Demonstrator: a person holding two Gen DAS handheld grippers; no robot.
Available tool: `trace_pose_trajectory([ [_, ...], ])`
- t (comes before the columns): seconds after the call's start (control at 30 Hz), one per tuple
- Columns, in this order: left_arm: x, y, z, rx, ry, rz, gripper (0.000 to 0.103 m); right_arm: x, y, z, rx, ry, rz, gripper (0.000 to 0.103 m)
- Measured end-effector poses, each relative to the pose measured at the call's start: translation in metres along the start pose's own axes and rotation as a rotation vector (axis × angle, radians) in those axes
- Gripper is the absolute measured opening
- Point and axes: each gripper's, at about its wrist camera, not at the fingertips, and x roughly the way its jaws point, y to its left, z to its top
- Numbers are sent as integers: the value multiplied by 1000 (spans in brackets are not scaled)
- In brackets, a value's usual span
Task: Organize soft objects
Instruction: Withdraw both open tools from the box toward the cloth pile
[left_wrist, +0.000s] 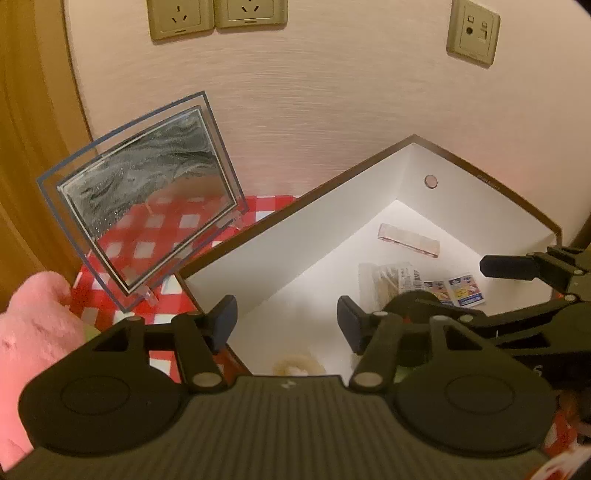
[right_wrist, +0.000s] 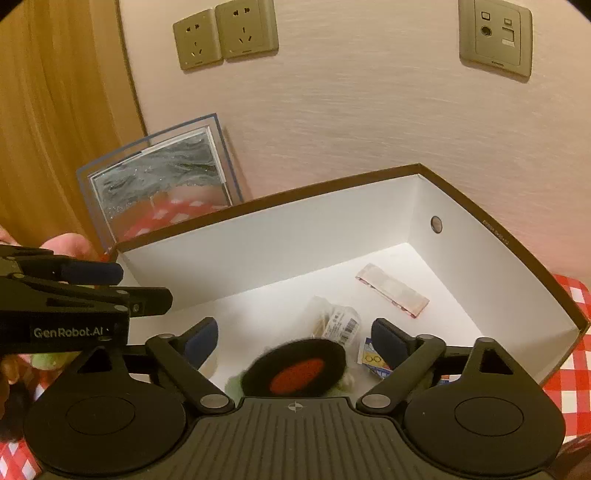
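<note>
The left gripper (left_wrist: 287, 320) hangs over the near-left corner of the open box (left_wrist: 295, 236), its jaws apart with nothing between them, one jaw outside the dark rim and the other over the white floor. The right gripper (right_wrist: 293, 341) sits lower over the box's near side, jaws also spread wide; just below them lies a soft toy (right_wrist: 297, 369) with a round black face and a red centre, pale green fuzz showing at its edges, touching neither jaw. Further in on the box floor lie a clear wrapped packet (right_wrist: 338, 319), a flat pink strip (right_wrist: 393, 290) and small printed cards (right_wrist: 371, 360), leaving bare white floor along the left wall and far corner. The box walls stand tall around all sides. Left of the box, just beside its rim, a glass sand-picture frame (left_wrist: 147, 192) stands tilted on the red checked cloth (left_wrist: 122, 251) covering the bench. A pink plush (left_wrist: 33, 325) sits at the left edge.
</note>
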Motion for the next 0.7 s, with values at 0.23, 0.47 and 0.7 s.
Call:
trace_pose_trajectory([
  [0.23,-20,4,-7,-35,-13,-26,57,-24,13,-7,-52,-16,0,92],
  [0.47,-64,2,-20,-61,-64,-48,57,-71,28,-21,-97,-67,28,92],
  [0.7,-123,-5,-41,-91,-104,-53,57,-130,25,-39,-86,-117,84,92],
])
